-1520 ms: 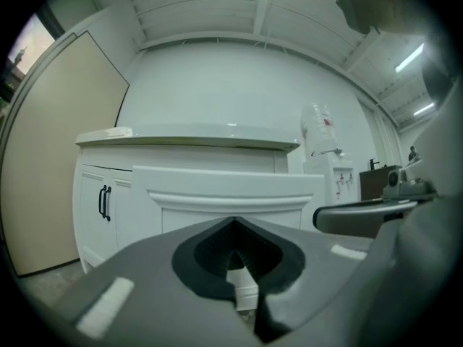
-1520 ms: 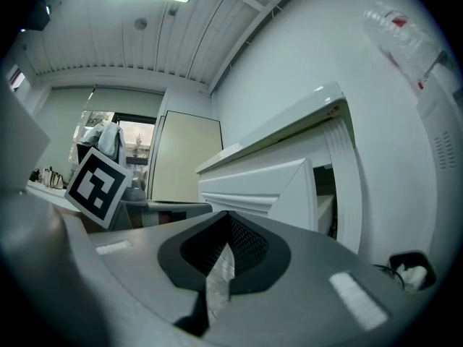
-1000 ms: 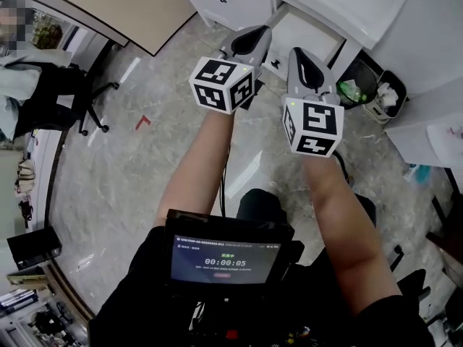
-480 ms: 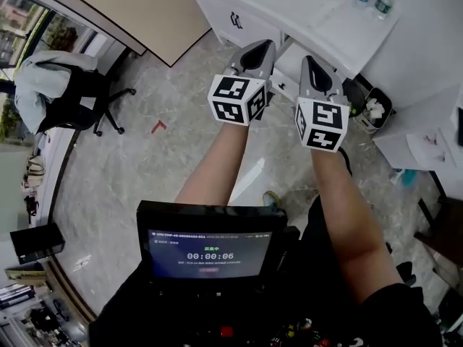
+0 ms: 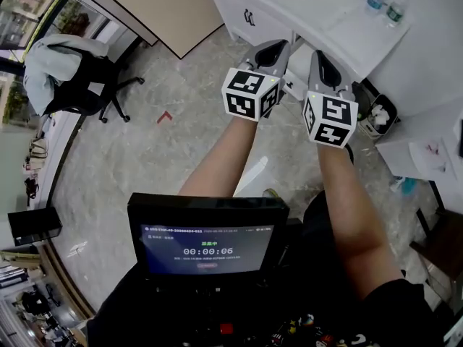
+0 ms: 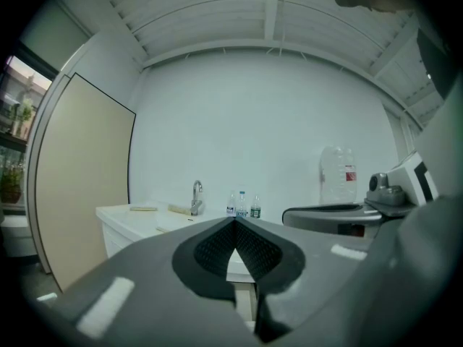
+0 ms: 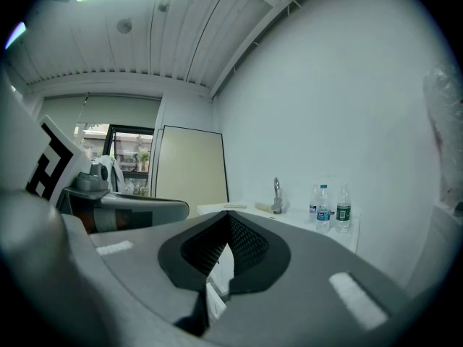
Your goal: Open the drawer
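A white cabinet (image 5: pixel 239 6) under a white counter stands ahead, with a dark handle (image 5: pixel 249 16) on its front. Both grippers are held out side by side in the air, short of the cabinet. My left gripper (image 5: pixel 273 50) is shut with nothing in it; in the left gripper view its jaws (image 6: pixel 235 224) meet at the tip. My right gripper (image 5: pixel 320 61) is shut and empty too, its tips (image 7: pixel 228 217) touching. White drawer fronts (image 7: pixel 217 289) show just below the right jaws. Neither gripper touches the cabinet.
A faucet (image 6: pixel 195 196) and small water bottles (image 6: pixel 242 204) stand on the counter. A trash bin (image 5: pixel 377 114) sits on the floor to the right. An office chair with a jacket (image 5: pixel 69 71) stands far left. A beige panel (image 7: pixel 192 168) leans left of the cabinet.
Both grippers have shifted up and slightly right in the head view, nearer the cabinet, and more of the counter with its bottles has come into view. Both stay shut.
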Demonstrator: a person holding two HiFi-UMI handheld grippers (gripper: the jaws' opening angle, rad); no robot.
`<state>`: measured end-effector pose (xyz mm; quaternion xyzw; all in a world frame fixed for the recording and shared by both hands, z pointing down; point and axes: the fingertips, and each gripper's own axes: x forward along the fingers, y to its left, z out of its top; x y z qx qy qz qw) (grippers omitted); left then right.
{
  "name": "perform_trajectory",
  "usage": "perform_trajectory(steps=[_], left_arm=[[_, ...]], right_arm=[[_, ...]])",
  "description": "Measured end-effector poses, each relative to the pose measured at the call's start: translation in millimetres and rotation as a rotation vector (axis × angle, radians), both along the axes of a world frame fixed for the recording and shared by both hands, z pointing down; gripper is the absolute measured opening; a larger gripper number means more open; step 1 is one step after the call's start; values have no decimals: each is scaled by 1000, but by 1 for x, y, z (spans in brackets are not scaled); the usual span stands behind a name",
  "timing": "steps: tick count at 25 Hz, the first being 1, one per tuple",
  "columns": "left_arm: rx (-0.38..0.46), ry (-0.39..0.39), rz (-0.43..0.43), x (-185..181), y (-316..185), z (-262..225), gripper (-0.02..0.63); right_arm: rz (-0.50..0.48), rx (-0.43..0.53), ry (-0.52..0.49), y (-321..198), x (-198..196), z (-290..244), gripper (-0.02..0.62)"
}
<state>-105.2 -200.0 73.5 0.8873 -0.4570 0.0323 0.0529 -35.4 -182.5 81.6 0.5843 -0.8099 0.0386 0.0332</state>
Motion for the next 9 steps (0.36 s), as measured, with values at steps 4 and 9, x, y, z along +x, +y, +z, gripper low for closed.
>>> perform_trajectory(steps=[4, 9], left_arm=[[3, -9, 12, 4, -1, -4, 8], [-2, -11, 22, 14, -7, -2, 8]], right_arm=[[11, 11, -9, -2, 4, -7, 20], [23, 27, -12, -7, 14, -14, 20]])
